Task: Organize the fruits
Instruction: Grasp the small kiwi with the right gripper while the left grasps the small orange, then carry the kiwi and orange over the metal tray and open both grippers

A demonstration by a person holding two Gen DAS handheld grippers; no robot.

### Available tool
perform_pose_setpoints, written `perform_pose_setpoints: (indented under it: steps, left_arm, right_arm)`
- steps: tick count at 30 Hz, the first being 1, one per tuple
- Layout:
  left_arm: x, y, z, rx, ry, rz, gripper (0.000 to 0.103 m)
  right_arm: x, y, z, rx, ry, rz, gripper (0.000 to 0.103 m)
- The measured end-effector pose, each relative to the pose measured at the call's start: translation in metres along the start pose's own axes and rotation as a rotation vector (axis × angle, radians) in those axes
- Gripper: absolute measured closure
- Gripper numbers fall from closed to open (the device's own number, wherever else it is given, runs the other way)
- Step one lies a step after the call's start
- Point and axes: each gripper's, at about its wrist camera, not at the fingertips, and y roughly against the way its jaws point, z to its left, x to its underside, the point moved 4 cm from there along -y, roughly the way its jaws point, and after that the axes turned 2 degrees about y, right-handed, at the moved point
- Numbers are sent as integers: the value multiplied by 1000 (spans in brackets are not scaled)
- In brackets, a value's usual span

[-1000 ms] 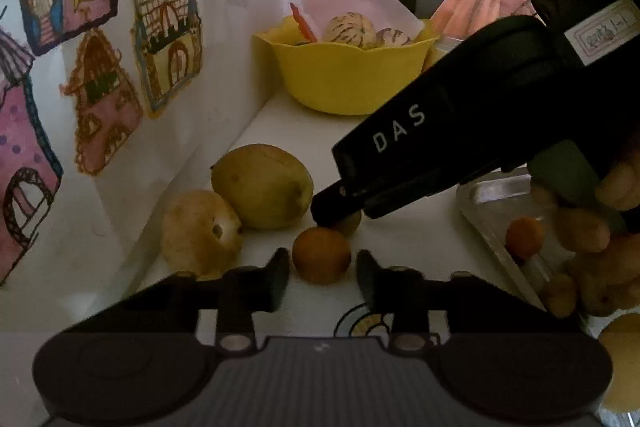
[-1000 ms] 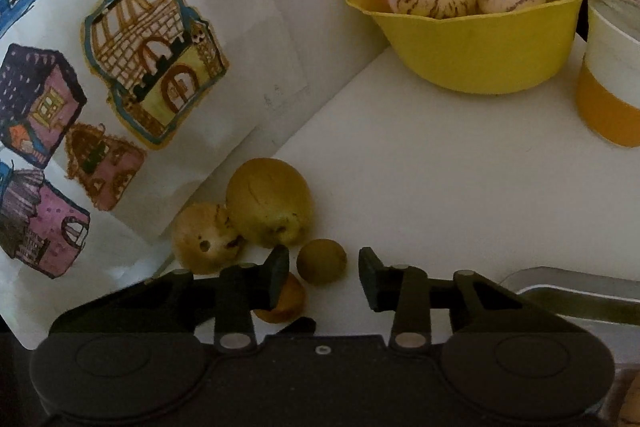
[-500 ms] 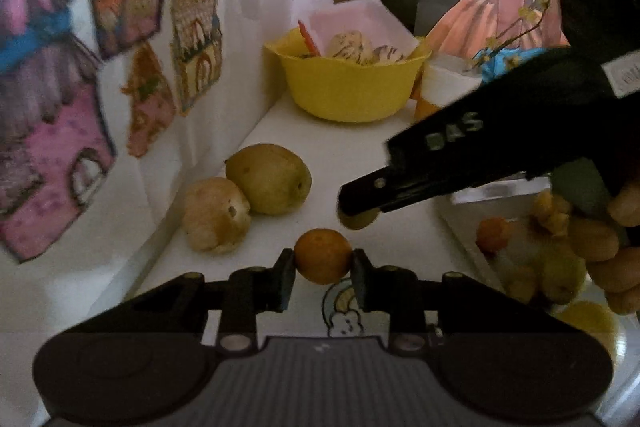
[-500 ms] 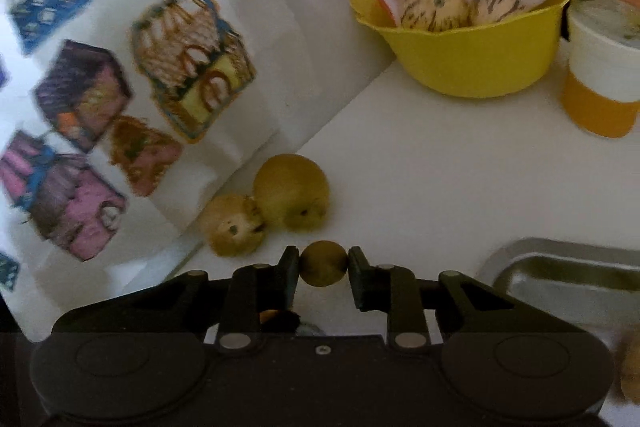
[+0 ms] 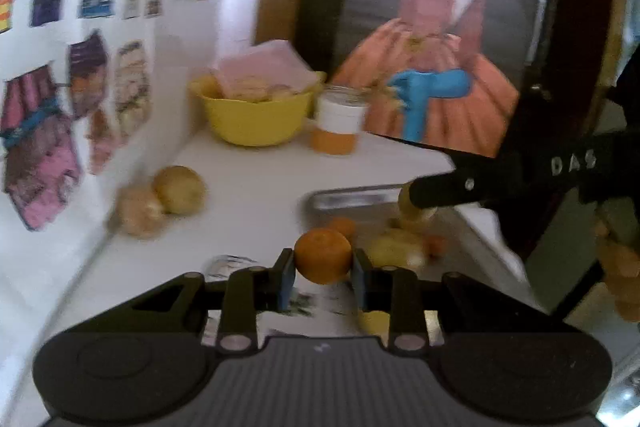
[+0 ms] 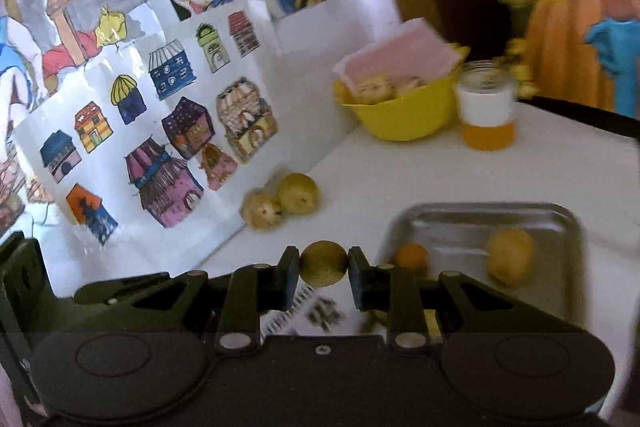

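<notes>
My left gripper (image 5: 323, 275) is shut on a small orange fruit (image 5: 323, 255), held above the white table near the metal tray (image 5: 352, 195). My right gripper (image 6: 323, 277) is shut on a small olive-green fruit (image 6: 323, 263), left of the tray (image 6: 480, 217). In the left wrist view the right gripper's black finger (image 5: 444, 191) reaches over the tray's far side. The tray holds an orange fruit (image 6: 411, 255) and a yellow fruit (image 6: 511, 255). Two larger yellowish fruits (image 6: 298, 193) (image 6: 262, 211) lie against the wall.
A yellow bowl (image 6: 404, 115) with striped fruits and a pink paper stands at the back, beside a jar of orange liquid (image 6: 487, 115). The wall on the left carries drawings of houses (image 6: 160, 131). A person's fingers (image 5: 618, 267) show at the right edge.
Both grippers have risen and pulled back from the wall with their fruits, swinging right toward the tray. The two larger fruits stay by the wall.
</notes>
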Motion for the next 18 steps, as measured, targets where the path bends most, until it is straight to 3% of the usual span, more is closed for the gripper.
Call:
perform_pose_setpoints:
  steps: [7,18]
  left_arm:
    - [25,5,-60,96,-42,39,70]
    - [60,-29,-84,60,-3,138,70]
  right_arm:
    - [43,40,-33,67,-34,6,75]
    - [83,19,-72,191,45,-8,80]
